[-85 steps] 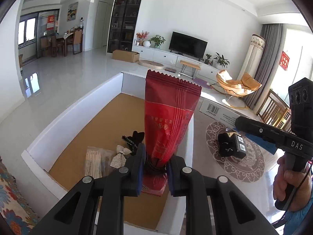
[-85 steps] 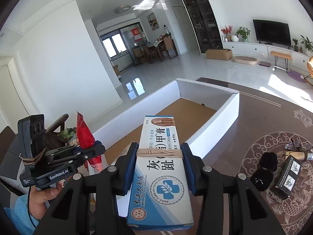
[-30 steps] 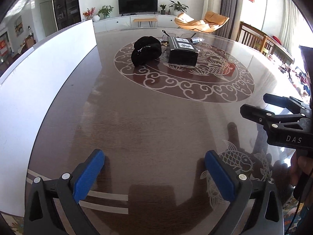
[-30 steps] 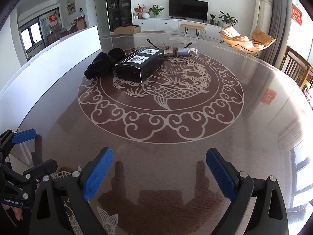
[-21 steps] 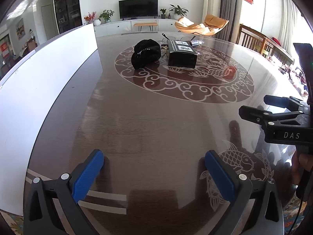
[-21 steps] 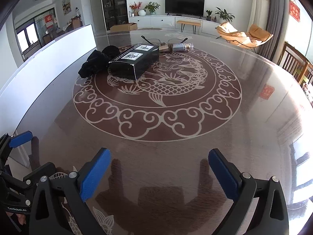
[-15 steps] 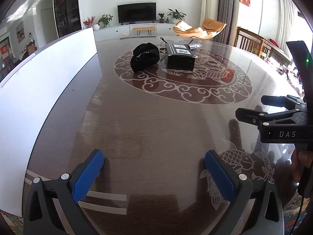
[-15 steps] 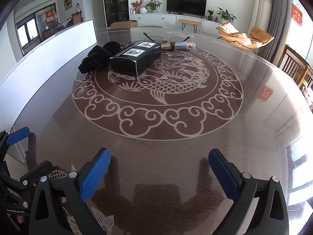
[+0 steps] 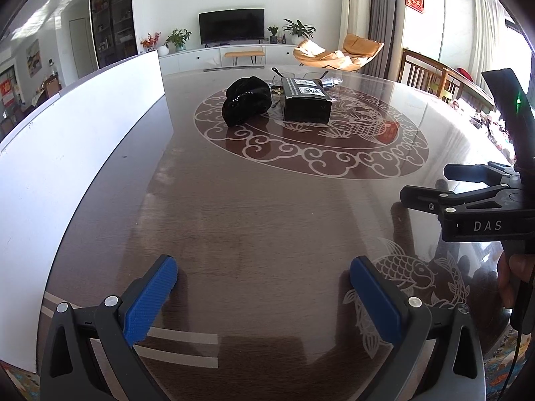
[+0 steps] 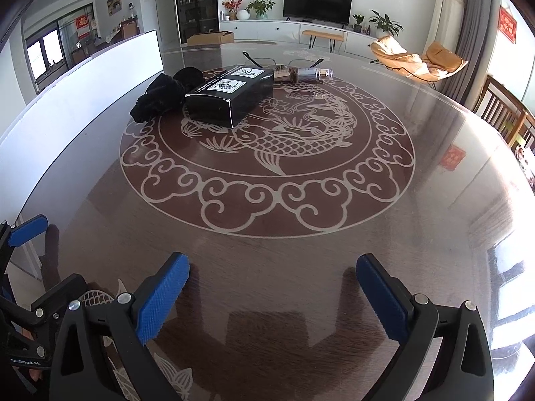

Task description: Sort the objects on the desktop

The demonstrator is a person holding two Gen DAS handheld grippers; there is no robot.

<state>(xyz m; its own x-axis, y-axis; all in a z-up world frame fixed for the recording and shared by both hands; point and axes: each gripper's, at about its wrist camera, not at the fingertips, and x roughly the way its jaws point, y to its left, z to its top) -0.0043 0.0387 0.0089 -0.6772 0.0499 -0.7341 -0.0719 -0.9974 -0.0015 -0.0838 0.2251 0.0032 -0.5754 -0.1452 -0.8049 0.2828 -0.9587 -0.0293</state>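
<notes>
Far across the round table lie a black box point(image 9: 306, 105) point(image 10: 230, 99) with white labels, a black cloth bundle point(image 9: 245, 105) point(image 10: 165, 95) to its left, a small clear bottle point(image 10: 302, 74) and a pair of glasses point(image 10: 284, 60) behind it. My left gripper point(image 9: 264, 272) is open over the near table edge, nothing between its blue pads. Equally open and empty is my right gripper point(image 10: 272, 277), low over the near table. In the left wrist view the right gripper point(image 9: 431, 182) appears at the right edge, held by a hand point(image 9: 510, 277).
A tall white box wall point(image 9: 73, 153) point(image 10: 80, 90) runs along the left side of the dark table point(image 9: 267, 207) with its fish and cloud pattern point(image 10: 267, 143). Wooden chairs point(image 10: 505, 113) stand at the far right. A living room lies beyond.
2.8 s ago the left gripper held a red packet and the right a blue-white box over the white box. Both now stand open and empty, facing the table; lately hardly any movement.
</notes>
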